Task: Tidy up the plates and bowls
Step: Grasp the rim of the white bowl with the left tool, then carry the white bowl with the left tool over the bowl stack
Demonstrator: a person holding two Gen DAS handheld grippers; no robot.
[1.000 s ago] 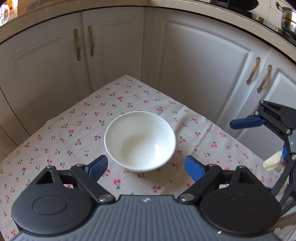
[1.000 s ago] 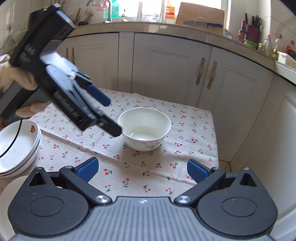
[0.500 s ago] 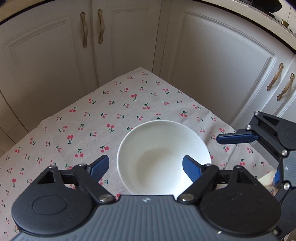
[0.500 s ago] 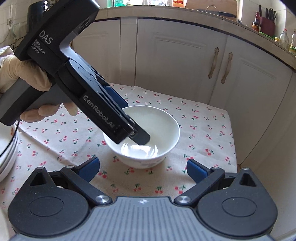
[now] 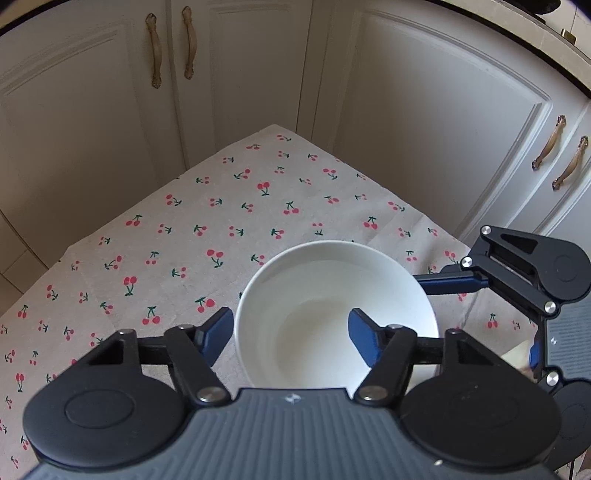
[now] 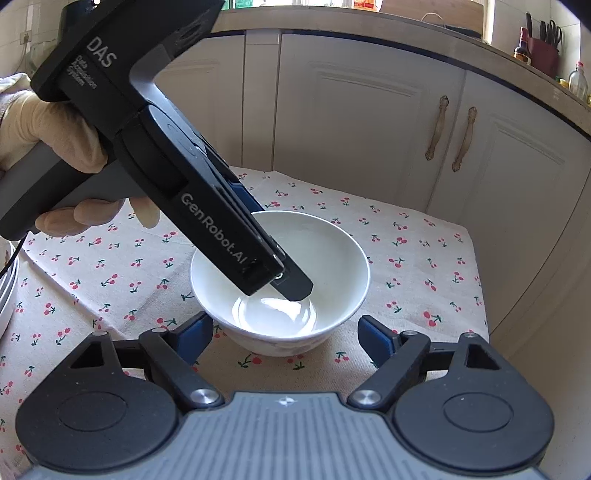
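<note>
On table (image 5: 229, 221), near far corner | bowl (image 5: 332, 295) wall clamped by left hand-held gripper (image 5: 291, 330), jaws just closed | right hand-held gripper (image 6: 284, 334) narrowing, bowl flanked, contact unclear | lift judged next.

A cherry-print tablecloth (image 5: 229, 221) lies before cream cabinet doors (image 6: 354, 122) with brass handles (image 5: 154, 50), bottles (image 6: 578, 82) on the counter

Cabinets (image 6: 369, 122): cream panelled doors, fitted with bronze handles (image 5: 153, 50)
Tabletop (image 5: 229, 221): covered by a cherry-print cloth
Light: daylight is admitted above the counter (image 6: 406, 27)
</note>
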